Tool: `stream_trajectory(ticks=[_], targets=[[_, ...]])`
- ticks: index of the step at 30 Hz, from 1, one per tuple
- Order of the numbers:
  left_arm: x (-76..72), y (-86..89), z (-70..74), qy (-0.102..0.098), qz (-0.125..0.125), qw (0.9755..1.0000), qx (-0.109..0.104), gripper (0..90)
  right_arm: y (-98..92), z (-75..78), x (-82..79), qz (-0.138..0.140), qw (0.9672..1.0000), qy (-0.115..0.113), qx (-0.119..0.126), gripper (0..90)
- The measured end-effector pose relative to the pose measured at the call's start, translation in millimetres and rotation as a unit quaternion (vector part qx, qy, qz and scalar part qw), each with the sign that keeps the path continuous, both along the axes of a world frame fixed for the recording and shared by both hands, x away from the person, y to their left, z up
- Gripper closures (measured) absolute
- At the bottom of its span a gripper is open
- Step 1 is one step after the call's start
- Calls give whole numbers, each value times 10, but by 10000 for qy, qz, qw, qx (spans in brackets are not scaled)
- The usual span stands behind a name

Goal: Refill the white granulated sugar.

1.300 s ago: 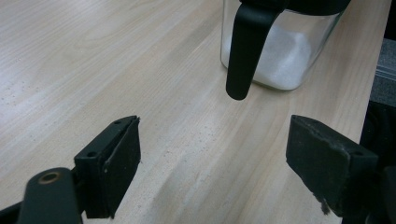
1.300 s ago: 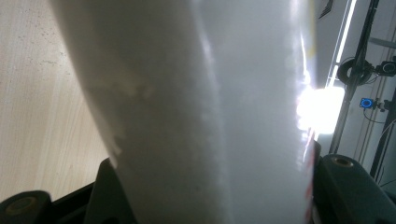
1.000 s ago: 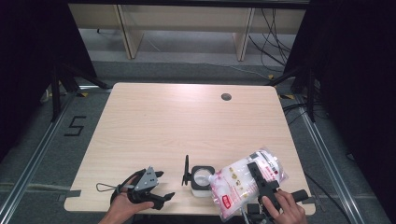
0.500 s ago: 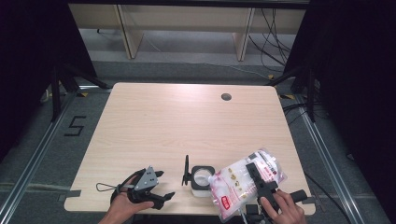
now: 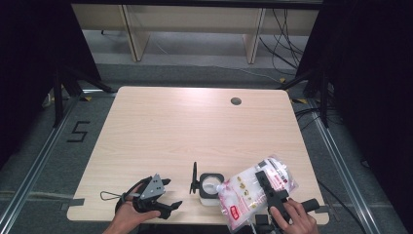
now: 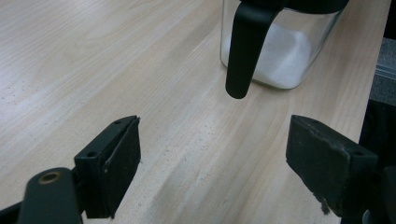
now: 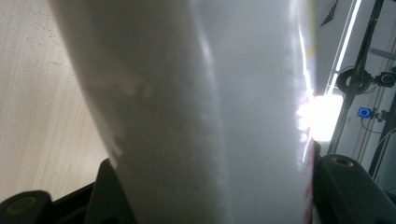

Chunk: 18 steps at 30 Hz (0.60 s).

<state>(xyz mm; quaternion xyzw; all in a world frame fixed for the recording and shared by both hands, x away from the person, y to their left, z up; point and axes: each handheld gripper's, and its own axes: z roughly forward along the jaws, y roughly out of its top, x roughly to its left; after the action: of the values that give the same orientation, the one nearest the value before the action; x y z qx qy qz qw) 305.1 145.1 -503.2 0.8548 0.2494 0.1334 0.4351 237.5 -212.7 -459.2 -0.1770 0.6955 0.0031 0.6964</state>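
Note:
A square glass jar (image 5: 211,187) with white powder in it stands near the table's front edge, its black lid (image 5: 194,179) flipped up on the left side. My right gripper (image 5: 265,183) is shut on a clear pouch (image 5: 243,192) of white granules with red print. The pouch is tilted left, its spout at the jar's mouth. In the right gripper view the pouch (image 7: 201,116) bulges between both jaws. My left gripper (image 5: 173,192) rests open on the table, left of the jar. In the left gripper view its jaws (image 6: 212,154) stand wide apart, pointing at the jar (image 6: 285,51) and its hanging lid (image 6: 243,51).
The light wooden table (image 5: 195,126) has a round cable hole (image 5: 236,101) at the back right. Its front edge runs just below both hands. Wooden shelving legs and cables stand on the floor beyond the far edge.

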Motion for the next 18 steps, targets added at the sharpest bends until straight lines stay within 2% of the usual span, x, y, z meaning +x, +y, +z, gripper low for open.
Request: stream_trajectory(ticks=[2, 4, 5, 9, 11, 14, 15, 16, 18], targets=[[4, 3, -5, -18, 12, 10000, 17, 175, -4, 5, 5, 2, 10000, 2, -1, 464], [2, 3, -7, 27, -26, 10000, 7, 175, -19, -8, -4, -89, 9999, 20, 107, 464], [3, 1, -6, 40, 1, 10000, 3, 175, -14, 11, 3, -18, 10000, -38, 22, 465], [5, 1, -6, 37, -30, 10000, 39, 175, -19, 8, 1, -39, 10000, -10, 72, 465], [5, 0, -4, 26, -21, 10000, 9, 175, -14, 10, 3, -6, 10000, -32, 0, 465], [5, 5, -4, 14, 19, 10000, 34, 175, -16, -10, 2, -52, 10000, 19, 47, 465], [0, -1, -10, 40, 27, 10000, -31, 175, -14, -8, 2, -50, 10000, 25, 47, 465], [5, 5, -7, 0, 22, 10000, 14, 175, -14, -8, 2, -35, 10000, 20, 64, 465], [4, -2, -8, 13, 58, 10000, -46, 175, -16, -4, 0, -37, 10000, 22, 80, 466]])
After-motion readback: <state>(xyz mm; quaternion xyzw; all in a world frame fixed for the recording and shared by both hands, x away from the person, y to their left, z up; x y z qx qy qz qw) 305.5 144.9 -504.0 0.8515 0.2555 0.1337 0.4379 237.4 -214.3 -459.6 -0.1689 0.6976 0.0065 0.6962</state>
